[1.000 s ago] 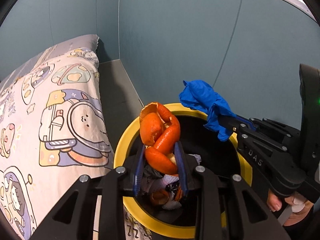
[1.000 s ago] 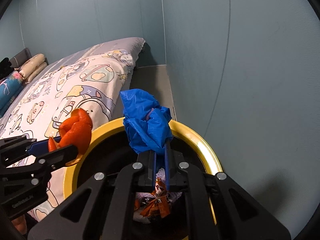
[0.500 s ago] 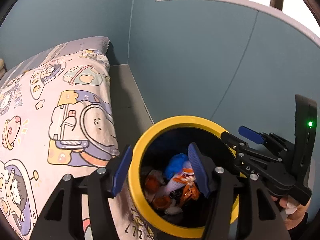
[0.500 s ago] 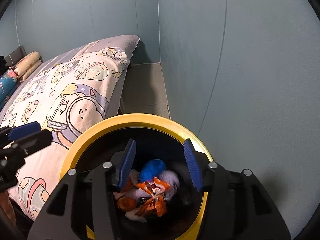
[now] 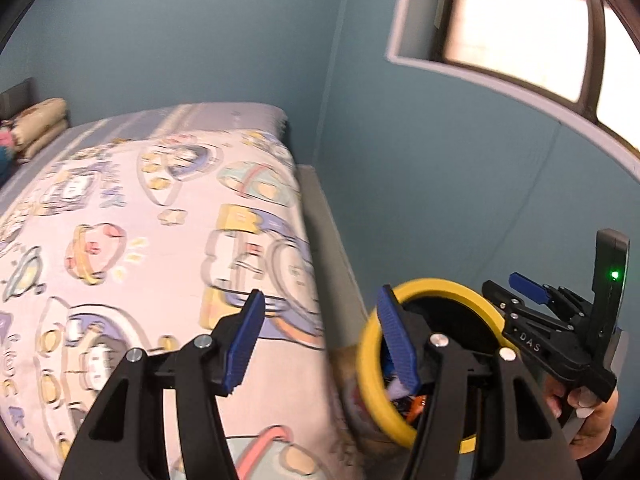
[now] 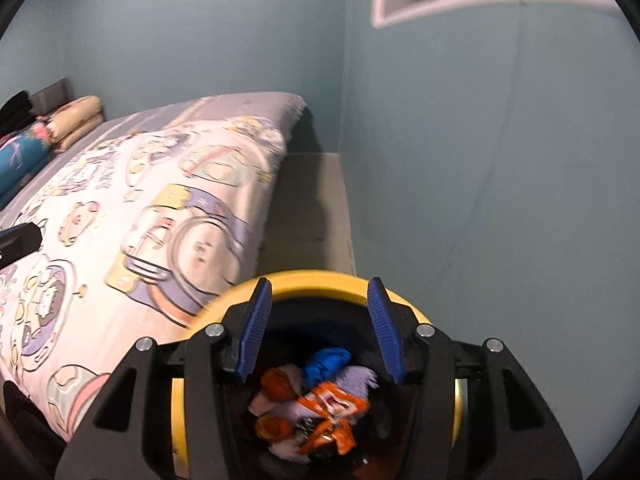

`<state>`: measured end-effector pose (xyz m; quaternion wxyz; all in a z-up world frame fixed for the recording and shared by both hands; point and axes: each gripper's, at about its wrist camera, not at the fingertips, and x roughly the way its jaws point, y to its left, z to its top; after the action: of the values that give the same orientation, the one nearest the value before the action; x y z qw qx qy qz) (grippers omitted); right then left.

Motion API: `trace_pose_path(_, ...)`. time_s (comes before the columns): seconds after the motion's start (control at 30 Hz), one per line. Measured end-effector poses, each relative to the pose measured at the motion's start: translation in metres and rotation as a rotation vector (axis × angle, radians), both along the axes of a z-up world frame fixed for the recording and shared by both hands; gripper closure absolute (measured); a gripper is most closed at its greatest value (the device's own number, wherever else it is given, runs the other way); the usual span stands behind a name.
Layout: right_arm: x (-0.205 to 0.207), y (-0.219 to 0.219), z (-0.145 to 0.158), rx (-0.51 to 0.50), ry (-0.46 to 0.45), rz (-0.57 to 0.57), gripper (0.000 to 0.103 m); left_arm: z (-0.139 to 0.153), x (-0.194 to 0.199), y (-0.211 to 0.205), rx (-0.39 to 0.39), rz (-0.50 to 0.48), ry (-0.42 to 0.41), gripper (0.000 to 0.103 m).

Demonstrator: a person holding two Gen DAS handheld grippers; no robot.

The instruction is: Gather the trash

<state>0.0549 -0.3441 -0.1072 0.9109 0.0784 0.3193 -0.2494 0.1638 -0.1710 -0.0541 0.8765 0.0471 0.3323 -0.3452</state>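
A black trash bin with a yellow rim point(image 6: 312, 282) stands on the floor between the bed and the wall. Inside lie the blue glove point(image 6: 326, 360), orange peel point(image 6: 280, 386), an orange wrapper point(image 6: 330, 408) and white tissue. My right gripper point(image 6: 318, 330) is open and empty, just above the bin's mouth. My left gripper point(image 5: 320, 344) is open and empty, left of the bin's rim point(image 5: 370, 364), over the bed's edge. The right gripper point(image 5: 532, 308) also shows in the left wrist view, over the bin's far side.
A bed with a cartoon astronaut cover point(image 5: 140, 240) fills the left side. Folded bedding point(image 6: 76, 120) lies at its far end. A narrow strip of floor point(image 6: 312, 208) runs between the bed and the blue wall point(image 6: 480, 160). A window point(image 5: 520, 20) is high up.
Both grippers opened and dropped the orange peel and the blue glove into the bin. Since then both have lifted and tilted up; the left has swung left toward the bed.
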Motion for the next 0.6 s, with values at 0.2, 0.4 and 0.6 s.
trace_pose_path(0.2,0.033,0.056,0.027,-0.039,-0.078,0.141,0.055,0.019,0.000,0.075,-0.014,0.167,-0.076,0.048)
trace_pose_path(0.4,0.056,0.121,0.042,-0.072,-0.141,0.271,0.053,0.024,-0.010,0.142,-0.017,0.332,-0.129,0.039)
trace_pose_path(0.6,0.055,0.162,0.054,-0.065,-0.229,0.295,0.017,0.033,-0.038,0.193,-0.035,0.492,-0.262,0.016)
